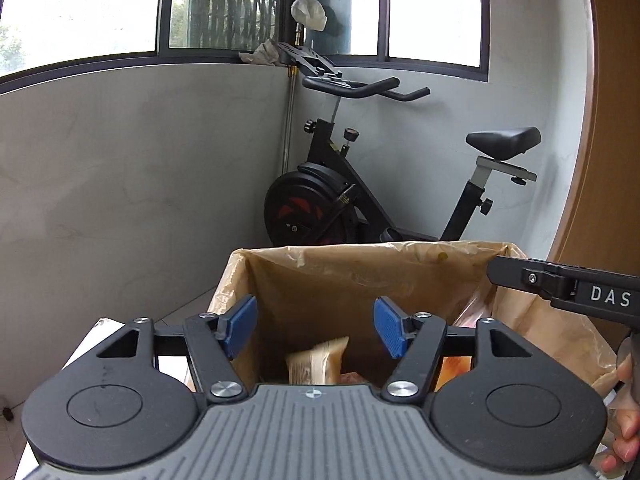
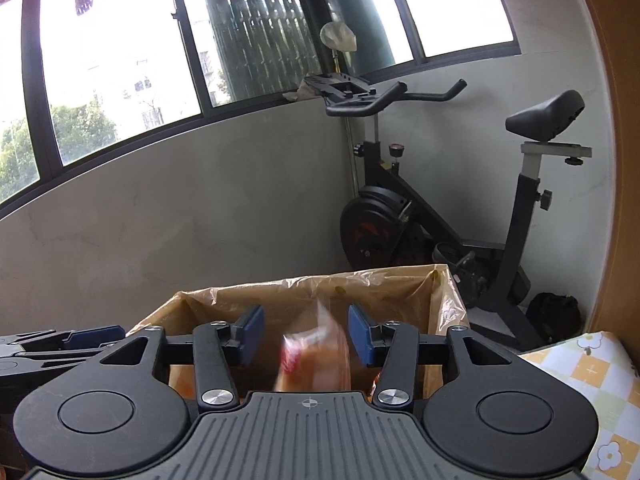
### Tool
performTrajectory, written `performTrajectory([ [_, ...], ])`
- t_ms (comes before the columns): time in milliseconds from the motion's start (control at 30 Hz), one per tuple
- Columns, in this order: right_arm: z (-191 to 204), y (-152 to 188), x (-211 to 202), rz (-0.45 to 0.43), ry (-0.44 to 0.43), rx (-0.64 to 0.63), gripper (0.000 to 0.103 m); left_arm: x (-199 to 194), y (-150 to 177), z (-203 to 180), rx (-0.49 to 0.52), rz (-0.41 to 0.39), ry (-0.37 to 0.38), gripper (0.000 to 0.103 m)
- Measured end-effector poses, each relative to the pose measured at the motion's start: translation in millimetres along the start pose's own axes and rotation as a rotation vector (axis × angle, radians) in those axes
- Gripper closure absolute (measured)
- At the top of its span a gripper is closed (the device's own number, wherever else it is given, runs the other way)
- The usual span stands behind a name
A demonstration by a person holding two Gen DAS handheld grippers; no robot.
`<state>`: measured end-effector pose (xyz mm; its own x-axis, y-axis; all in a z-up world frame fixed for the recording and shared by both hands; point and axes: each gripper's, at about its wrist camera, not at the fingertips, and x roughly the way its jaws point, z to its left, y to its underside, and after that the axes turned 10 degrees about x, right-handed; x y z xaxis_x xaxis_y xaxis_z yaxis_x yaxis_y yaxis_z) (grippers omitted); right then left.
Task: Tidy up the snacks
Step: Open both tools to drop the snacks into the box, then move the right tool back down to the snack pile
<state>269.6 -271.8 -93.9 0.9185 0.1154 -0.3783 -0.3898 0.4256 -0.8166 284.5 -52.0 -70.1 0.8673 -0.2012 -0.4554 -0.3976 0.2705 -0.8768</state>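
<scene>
Left gripper (image 1: 315, 327) jaws apart, nothing held; tan snack packet (image 1: 318, 361) lies below them inside lined cardboard box (image 1: 360, 276). Right gripper (image 2: 306, 334) jaws apart; blurred red-and-orange snack bag (image 2: 314, 354) between them (contact unclear), over same box.

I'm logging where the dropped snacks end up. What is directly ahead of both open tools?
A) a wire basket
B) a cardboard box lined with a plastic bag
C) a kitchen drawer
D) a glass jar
B: both wrist views show a brown cardboard box with a plastic liner over its rim, and snack packets inside.
</scene>
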Motion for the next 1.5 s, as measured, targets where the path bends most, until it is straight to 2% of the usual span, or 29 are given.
performTrajectory([
  [133,-0.4,1.4,-11.0,-0.006,-0.002,-0.040,0.045,-9.3,-0.3,8.7,-0.008,0.007,0.023,0.035],
  [300,-10.0,1.6,-32.4,-0.018,-0.001,-0.040,0.021,-24.8,1.0,21.4,-0.058,0.030,0.042,0.031],
  [500,-20.0,1.0,-64.6,-0.060,0.041,-0.045,0.000,-53.8,0.1,42.0,-0.122,0.016,0.050,0.023],
  [667,-28.7,-1.8,-91.8,-0.093,0.072,-0.052,0.000,-78.0,-2.8,54.5,-0.133,0.003,0.020,0.021],
  [800,-39.3,0.1,-114.7,-0.117,0.052,-0.053,0.000,-100.1,5.2,67.9,-0.133,-0.005,-0.004,0.019],
  [1200,-75.4,46.0,-141.7,-0.067,0.068,0.067,0.000,-139.8,44.0,97.8,-0.139,0.009,-0.093,0.018],
  [1400,-92.7,83.9,-141.2,-0.024,0.054,0.113,0.000,-149.2,76.1,81.0,-0.111,0.022,-0.070,0.018],
  [1500,-91.0,106.5,-139.9,-0.003,0.075,0.093,0.000,-143.8,98.2,62.0,-0.117,0.025,-0.010,0.018],
])
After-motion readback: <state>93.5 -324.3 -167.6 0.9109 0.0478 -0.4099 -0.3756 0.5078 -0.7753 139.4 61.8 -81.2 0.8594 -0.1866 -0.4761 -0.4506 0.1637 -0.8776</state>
